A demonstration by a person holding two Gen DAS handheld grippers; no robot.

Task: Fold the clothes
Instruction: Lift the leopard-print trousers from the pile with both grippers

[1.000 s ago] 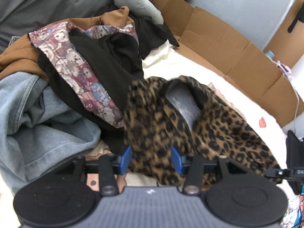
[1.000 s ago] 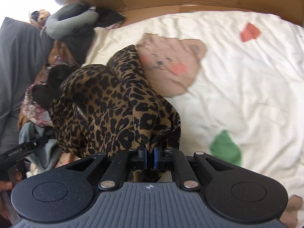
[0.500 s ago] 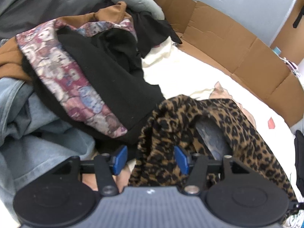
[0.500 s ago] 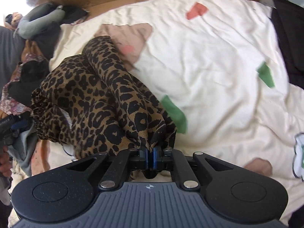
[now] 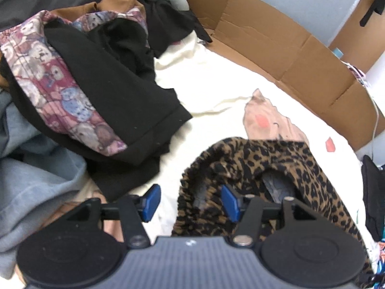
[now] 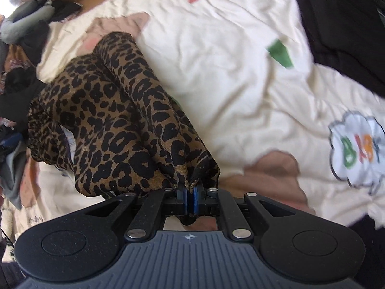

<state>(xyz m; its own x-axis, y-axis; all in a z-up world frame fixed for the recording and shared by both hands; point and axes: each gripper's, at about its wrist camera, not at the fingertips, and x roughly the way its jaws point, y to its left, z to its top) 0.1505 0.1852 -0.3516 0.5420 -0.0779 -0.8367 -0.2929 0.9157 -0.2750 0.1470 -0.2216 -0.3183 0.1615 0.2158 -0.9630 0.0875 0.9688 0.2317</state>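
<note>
Leopard garment (image 6: 115, 120) farther from pile (image 5: 79, 77)

The left wrist view looks low along its gripper (image 5: 190, 202) toward the cardboard wall (image 5: 300, 55) and clothes pile (image 5: 96, 91). The right wrist view faces close across the bed cover (image 6: 240, 84). Both share the leopard-print garment (image 5: 276, 163) (image 6: 120, 120)
</note>
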